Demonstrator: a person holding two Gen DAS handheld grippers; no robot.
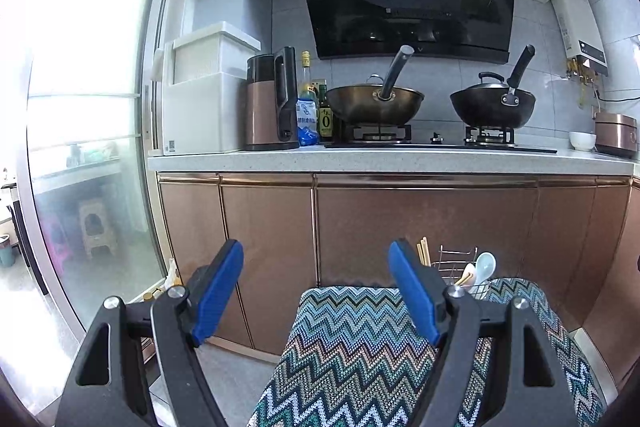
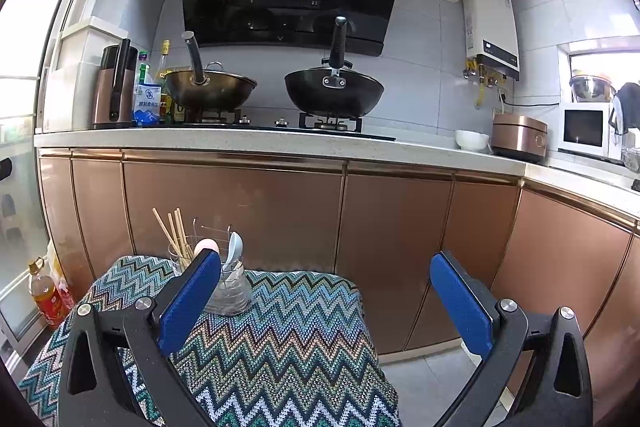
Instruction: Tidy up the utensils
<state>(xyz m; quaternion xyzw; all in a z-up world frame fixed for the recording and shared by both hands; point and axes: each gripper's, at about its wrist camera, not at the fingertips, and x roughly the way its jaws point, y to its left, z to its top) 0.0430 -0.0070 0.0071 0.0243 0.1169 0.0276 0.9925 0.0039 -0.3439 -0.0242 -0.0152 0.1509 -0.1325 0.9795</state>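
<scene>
A: Chopsticks [image 2: 173,233] and spoons [image 2: 235,247] stand in the holder [image 2: 230,291] at the far edge of the zigzag cloth [image 2: 280,339].

B: Right gripper [image 2: 326,301] wide, empty; left gripper [image 1: 316,291] likewise. Suggest approaching from above and pinching one handle only; the holder looks tippable.

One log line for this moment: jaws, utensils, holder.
left gripper open, empty | right gripper open, empty | chopsticks and spoons upright in holder on zigzag cloth
</scene>
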